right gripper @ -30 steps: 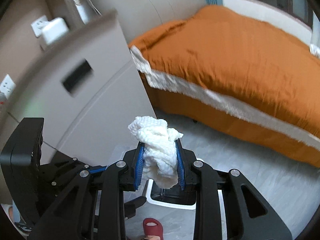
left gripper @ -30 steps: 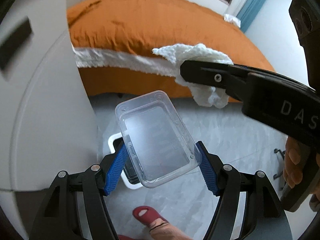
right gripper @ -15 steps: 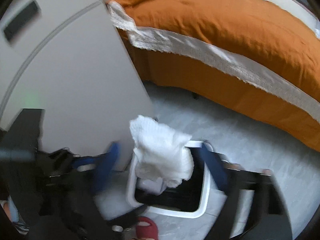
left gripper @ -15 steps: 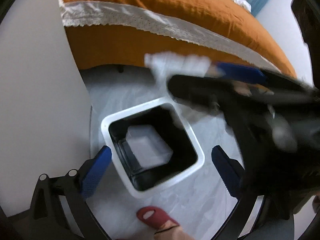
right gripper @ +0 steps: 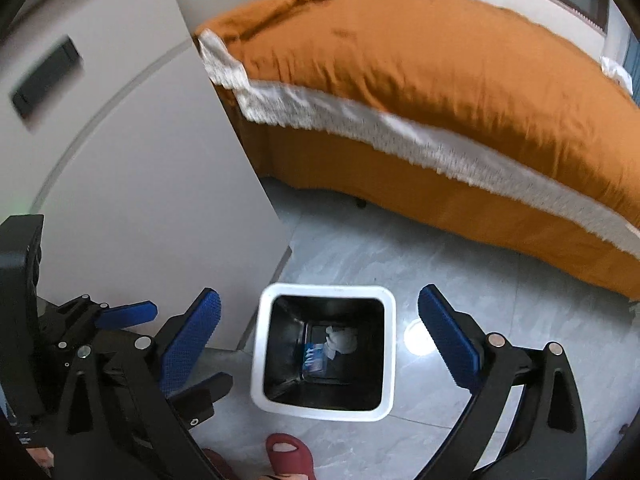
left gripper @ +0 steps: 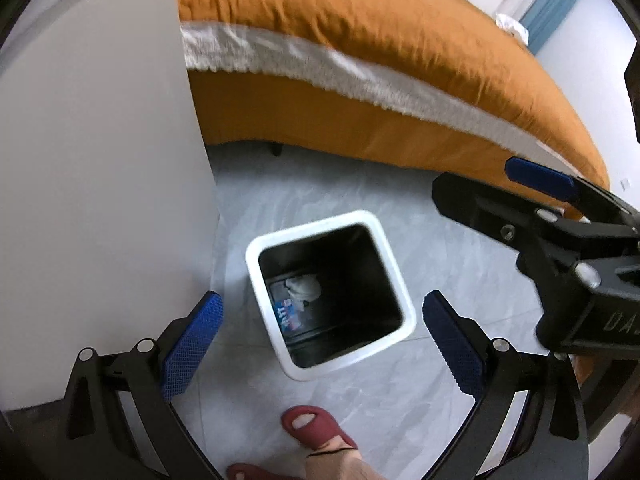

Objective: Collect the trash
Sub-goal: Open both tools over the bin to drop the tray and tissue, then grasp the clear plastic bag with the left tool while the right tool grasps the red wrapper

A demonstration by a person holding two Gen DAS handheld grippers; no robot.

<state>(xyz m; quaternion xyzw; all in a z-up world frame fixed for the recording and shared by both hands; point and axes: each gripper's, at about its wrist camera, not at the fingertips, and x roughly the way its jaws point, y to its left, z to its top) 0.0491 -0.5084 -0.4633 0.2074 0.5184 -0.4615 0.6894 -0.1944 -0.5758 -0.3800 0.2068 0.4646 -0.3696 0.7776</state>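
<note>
A white-rimmed square trash bin point(left gripper: 256, 280) with a black inside stands on the grey floor; it also shows in the right wrist view point(right gripper: 264, 344). At its bottom lie a crumpled white tissue point(left gripper: 304, 287), also in the right wrist view point(right gripper: 340, 338), and a clear plastic box with a blue label point(left gripper: 286, 312). My left gripper point(left gripper: 320, 332) is open and empty above the bin. My right gripper point(right gripper: 320, 328) is open and empty above the bin too; it shows at the right in the left wrist view point(left gripper: 532, 184).
A white nightstand point(left gripper: 92, 168) stands left of the bin. A bed with an orange cover point(right gripper: 420, 80) runs across the back. A foot in a red slipper point(left gripper: 316, 428) is just in front of the bin. A white tissue point(left gripper: 512, 24) lies on the far bed.
My left gripper opened and dropped the clear plastic box into the bin. My right gripper opened and dropped the white tissue in after it. Both grippers now hang over the bin.
</note>
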